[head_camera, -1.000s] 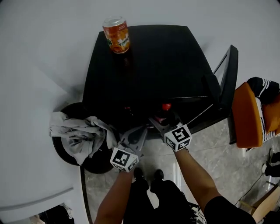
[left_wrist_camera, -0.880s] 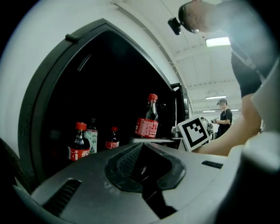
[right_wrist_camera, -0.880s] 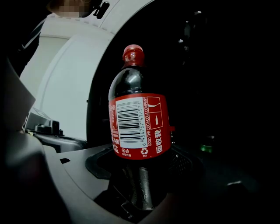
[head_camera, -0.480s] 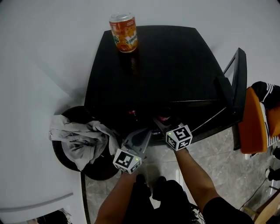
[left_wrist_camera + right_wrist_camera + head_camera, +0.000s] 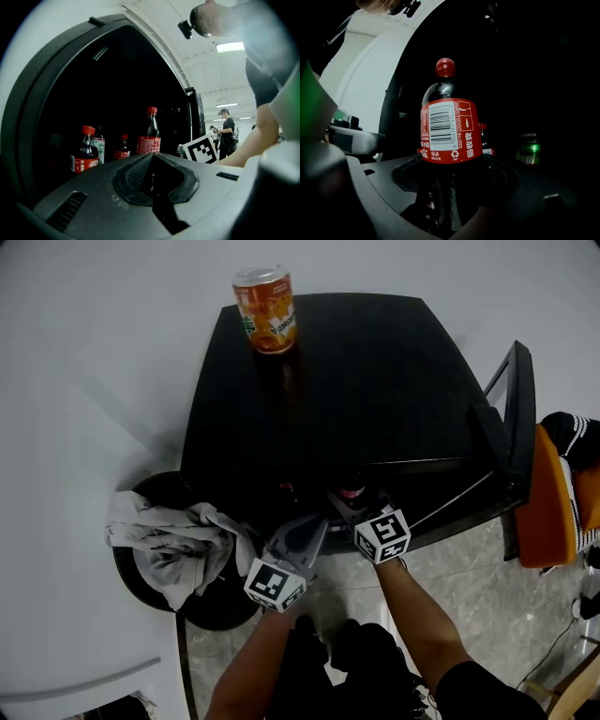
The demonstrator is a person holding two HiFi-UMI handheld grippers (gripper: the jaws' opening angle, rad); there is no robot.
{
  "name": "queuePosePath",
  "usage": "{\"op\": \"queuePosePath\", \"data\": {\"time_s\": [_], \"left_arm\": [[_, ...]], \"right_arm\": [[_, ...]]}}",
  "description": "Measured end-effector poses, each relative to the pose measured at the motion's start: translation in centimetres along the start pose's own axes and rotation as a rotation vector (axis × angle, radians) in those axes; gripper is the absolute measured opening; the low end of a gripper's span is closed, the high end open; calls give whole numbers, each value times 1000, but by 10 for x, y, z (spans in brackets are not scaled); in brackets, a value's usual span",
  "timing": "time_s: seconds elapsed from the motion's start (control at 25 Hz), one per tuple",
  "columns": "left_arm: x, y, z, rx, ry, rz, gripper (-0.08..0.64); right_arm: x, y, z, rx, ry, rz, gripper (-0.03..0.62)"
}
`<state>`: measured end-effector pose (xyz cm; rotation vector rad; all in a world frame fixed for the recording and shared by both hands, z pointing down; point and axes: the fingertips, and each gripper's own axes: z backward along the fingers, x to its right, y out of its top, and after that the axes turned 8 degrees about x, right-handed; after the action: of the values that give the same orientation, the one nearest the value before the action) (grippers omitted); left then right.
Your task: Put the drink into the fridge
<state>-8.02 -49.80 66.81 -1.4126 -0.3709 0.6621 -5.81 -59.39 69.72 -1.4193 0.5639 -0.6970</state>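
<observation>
Cola bottles (image 5: 87, 151) crowd the fridge (image 5: 375, 381), orange soda can (image 5: 265, 309) on its top's back-left corner. Right gripper (image 5: 349, 498) clamps another cola bottle (image 5: 449, 126) upright; left gripper (image 5: 314, 521) is pinched together, empty.

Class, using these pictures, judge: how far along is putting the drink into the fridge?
Done: the fridge door stands open. In hand: the right gripper is shut on a cola bottle at the fridge's opening. Left: set it inside, release, withdraw. The left gripper is shut and empty.
</observation>
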Motion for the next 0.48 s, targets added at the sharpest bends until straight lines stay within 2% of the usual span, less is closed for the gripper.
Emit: {"op": "queuePosePath", "data": {"time_s": [0.48], "left_arm": [[4,5,2,6,-7,18,11]], "right_arm": [[8,-7,8,16,-72,51,321]]}}
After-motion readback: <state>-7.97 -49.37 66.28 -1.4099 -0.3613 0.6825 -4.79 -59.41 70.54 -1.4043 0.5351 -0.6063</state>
